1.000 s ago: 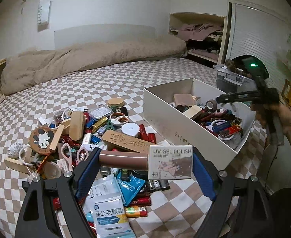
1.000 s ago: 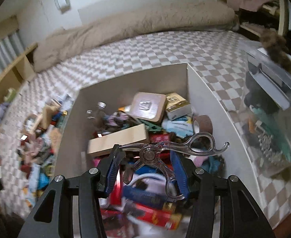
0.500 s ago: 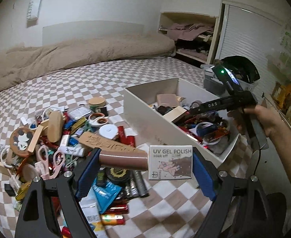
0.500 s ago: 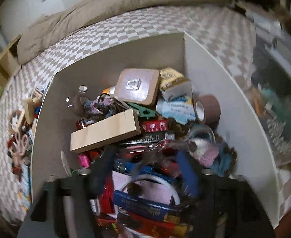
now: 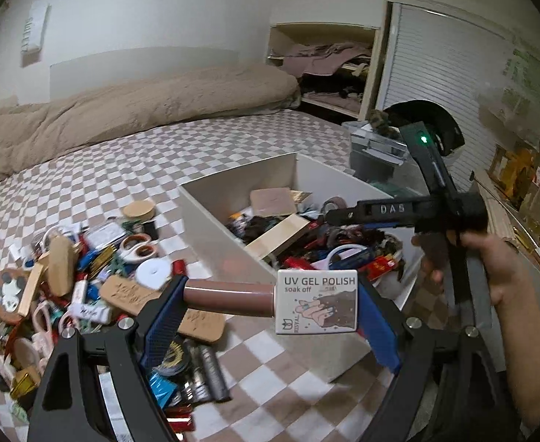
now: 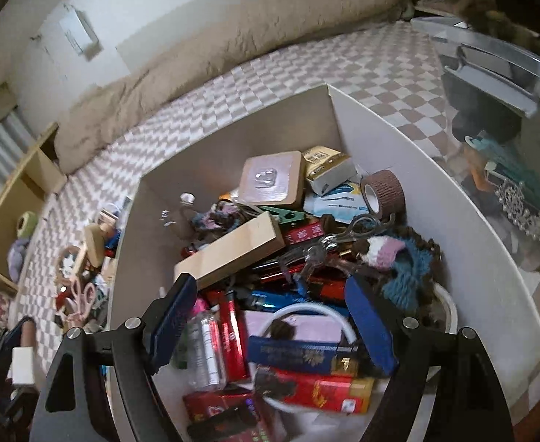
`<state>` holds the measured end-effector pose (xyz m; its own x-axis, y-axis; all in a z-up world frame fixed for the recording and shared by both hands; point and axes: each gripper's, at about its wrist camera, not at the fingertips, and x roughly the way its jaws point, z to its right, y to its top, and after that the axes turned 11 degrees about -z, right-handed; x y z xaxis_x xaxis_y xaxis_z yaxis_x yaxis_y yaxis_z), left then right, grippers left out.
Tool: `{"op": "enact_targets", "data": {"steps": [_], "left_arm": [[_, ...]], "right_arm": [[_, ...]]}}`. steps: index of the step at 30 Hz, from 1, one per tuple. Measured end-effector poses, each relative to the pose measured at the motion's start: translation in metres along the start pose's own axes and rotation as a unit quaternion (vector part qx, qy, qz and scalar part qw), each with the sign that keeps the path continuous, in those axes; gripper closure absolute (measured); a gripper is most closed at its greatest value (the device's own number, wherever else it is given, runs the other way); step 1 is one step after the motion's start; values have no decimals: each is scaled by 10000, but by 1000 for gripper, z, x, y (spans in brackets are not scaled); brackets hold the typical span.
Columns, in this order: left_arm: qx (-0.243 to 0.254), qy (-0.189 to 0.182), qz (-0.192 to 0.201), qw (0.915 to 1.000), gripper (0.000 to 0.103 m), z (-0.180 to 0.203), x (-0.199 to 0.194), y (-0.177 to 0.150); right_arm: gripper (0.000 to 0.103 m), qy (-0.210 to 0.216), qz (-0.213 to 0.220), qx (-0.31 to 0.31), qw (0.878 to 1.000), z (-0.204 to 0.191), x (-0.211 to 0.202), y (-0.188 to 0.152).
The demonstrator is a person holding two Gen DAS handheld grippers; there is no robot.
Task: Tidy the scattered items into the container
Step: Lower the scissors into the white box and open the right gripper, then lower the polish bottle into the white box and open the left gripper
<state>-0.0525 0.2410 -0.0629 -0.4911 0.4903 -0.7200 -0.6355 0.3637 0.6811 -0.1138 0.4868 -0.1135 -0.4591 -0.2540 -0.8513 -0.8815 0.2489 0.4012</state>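
My left gripper [image 5: 270, 313] is shut on a UV gel polish bottle [image 5: 288, 300], brown cap to the left and white label to the right, held above the bed beside the white box [image 5: 211, 228]. My right gripper [image 6: 273, 320] is open and empty above the box [image 6: 435, 191], which is full of small items. Clear plastic scissors [image 6: 328, 243] lie on the heap inside it. The right gripper also shows in the left wrist view [image 5: 328, 217], over the box. A pile of scattered items [image 5: 78, 276] lies on the checkered bedspread left of the box.
A beige duvet [image 5: 122, 114] lies along the far side of the bed. A clear plastic bin [image 6: 498, 118] with objects stands right of the box. Shelves with clothes [image 5: 325, 66] are at the back right. A wooden shelf [image 6: 12, 199] stands at the left.
My right gripper opened and dropped the clear scissors into the box. My left gripper kept hold of the gel polish bottle and moved right, closer to the box.
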Motion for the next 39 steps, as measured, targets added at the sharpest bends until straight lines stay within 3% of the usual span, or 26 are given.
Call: {"op": "enact_targets", "data": {"steps": [9,14,20,25,30,35,39], "left_arm": [[595,-241,0,9979,16,29,27,18],[1191,-470,-128,9917,16,43,46,26],[2107,-444,-784,9734,16,58,67,33],[2380,-620,-1313,9603,16,60,79,35],[2894,-724,-1648,9401,16,67,88,29],[3106,-962,-1990,9245,16,67,89,32],[3017,-1114,-2308,9183,16,64,95,35]], "right_arm": [[18,436,636,334,9965,9,-30,-23],[18,496,886,358,9942,11,-43,-31],[18,567,1091,240,9921,8,-60,-35],[18,608,1104,110,9920,3,-59,-36],[18,451,924,113,9946,6,-44,-36],[18,479,839,190,9951,11,-38,-37],[18,489,831,159,9952,12,-38,-38]]}}
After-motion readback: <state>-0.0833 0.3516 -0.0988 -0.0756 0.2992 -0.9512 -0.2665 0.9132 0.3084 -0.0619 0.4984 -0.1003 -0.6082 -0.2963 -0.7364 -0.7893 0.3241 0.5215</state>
